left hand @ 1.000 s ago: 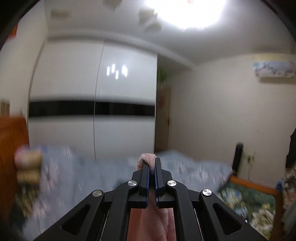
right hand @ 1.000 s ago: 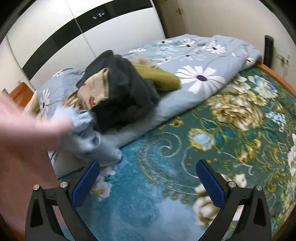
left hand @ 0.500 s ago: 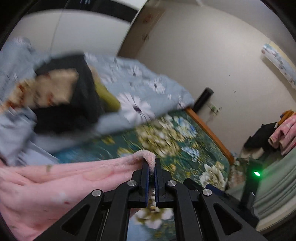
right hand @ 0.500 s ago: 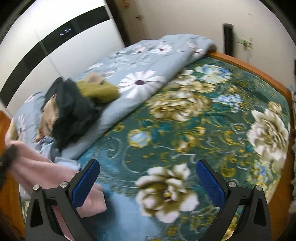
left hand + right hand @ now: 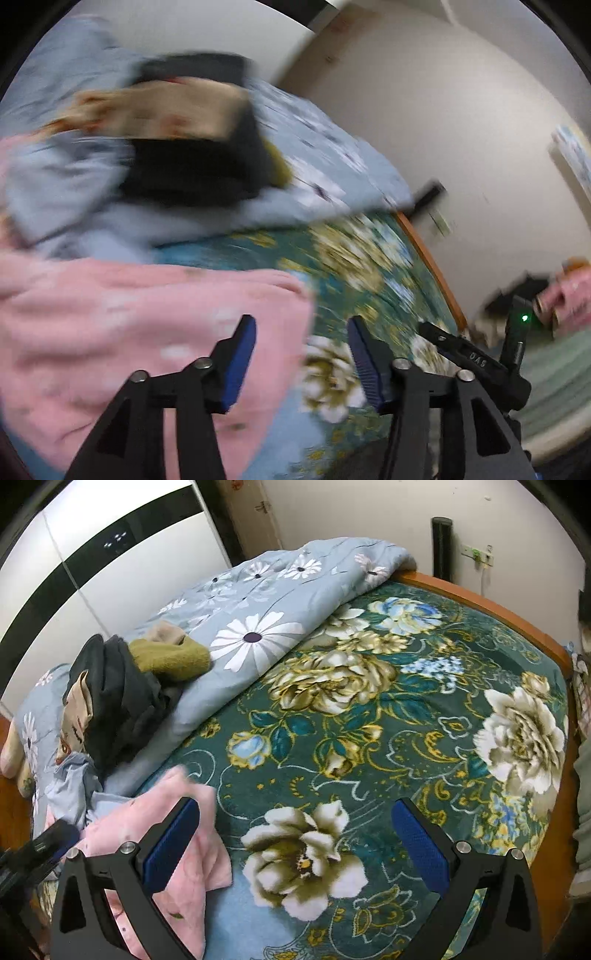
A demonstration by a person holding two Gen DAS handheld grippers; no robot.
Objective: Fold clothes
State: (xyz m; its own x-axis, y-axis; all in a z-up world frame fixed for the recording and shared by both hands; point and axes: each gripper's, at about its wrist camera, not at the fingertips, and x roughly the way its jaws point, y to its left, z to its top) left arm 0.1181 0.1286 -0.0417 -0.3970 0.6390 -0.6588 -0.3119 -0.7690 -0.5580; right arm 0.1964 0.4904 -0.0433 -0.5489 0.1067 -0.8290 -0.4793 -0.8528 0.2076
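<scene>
A pink fleece garment (image 5: 122,332) lies spread on the green floral blanket (image 5: 369,709) at the bed's near left; in the right wrist view the pink garment (image 5: 155,834) sits bunched behind the left finger. My left gripper (image 5: 301,354) is open just above the garment's right edge, holding nothing. My right gripper (image 5: 295,834) is open wide over a white flower on the blanket, empty. The left gripper's body (image 5: 33,849) shows at the far left of the right wrist view. The left wrist view is motion-blurred.
A heap of dark, tan and olive clothes (image 5: 118,686) lies on the grey-blue daisy duvet (image 5: 266,609), with a pale blue garment (image 5: 70,782) beside it. The bed's wooden frame (image 5: 480,602) runs along the far and right side. White wardrobe and walls behind.
My left gripper has opened and let go of the pink garment, which now lies on the bed. The right gripper has stayed open and shifted slightly.
</scene>
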